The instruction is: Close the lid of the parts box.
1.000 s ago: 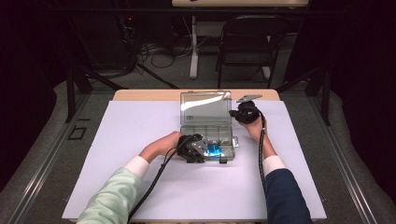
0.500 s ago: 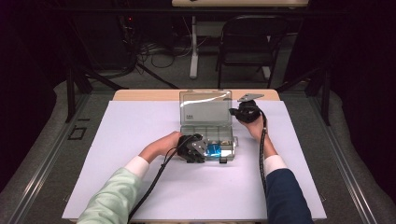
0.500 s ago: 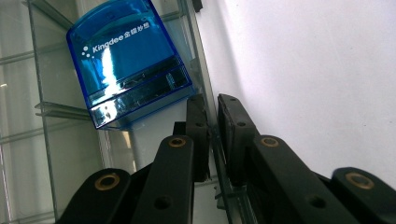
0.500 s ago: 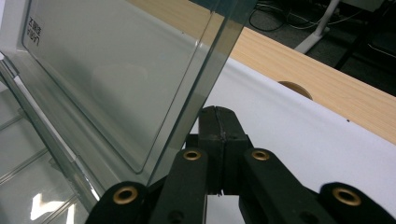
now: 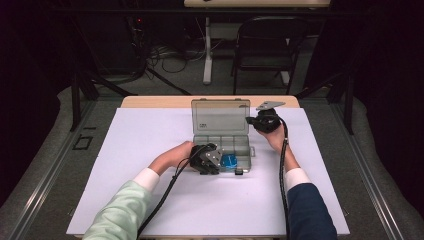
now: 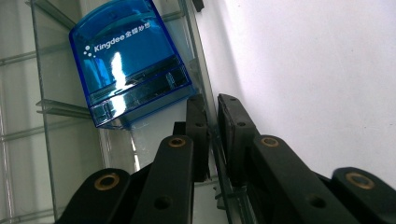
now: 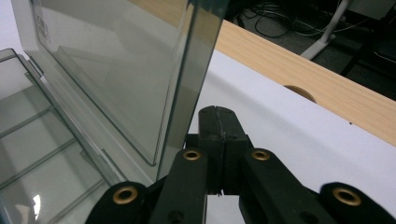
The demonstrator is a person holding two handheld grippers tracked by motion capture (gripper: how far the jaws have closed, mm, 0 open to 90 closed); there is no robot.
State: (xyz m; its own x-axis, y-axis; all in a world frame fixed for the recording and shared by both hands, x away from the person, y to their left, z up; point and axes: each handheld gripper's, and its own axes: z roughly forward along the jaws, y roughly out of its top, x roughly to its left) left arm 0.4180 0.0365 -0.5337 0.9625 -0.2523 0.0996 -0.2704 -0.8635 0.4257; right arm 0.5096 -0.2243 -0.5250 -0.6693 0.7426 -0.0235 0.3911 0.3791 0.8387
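A clear plastic compartment box [image 5: 234, 142] lies open mid-table, its lid [image 5: 220, 116] standing up at the back. A blue translucent stamp [image 5: 230, 161] marked "Kingdee" [image 6: 126, 60] rests in a front compartment. My left gripper [image 5: 218, 163] sits at the box's front edge, shut on the thin clear front wall [image 6: 211, 140], which runs between its jaws [image 6: 212, 116]. My right gripper [image 5: 252, 120] is at the lid's right edge. Its jaws [image 7: 218, 122] are shut with nothing between them, right beside the lid's edge [image 7: 187, 93].
A small black piece [image 5: 240, 171] lies on the white sheet [image 5: 150, 135] just in front of the box. The wooden table edge [image 7: 299, 70] runs behind the lid, with a chair [image 5: 265, 45] and cables on the floor beyond.
The lid has tilted slightly and its glare has shifted, with the right gripper staying at its edge. The left gripper has kept still on the front wall.
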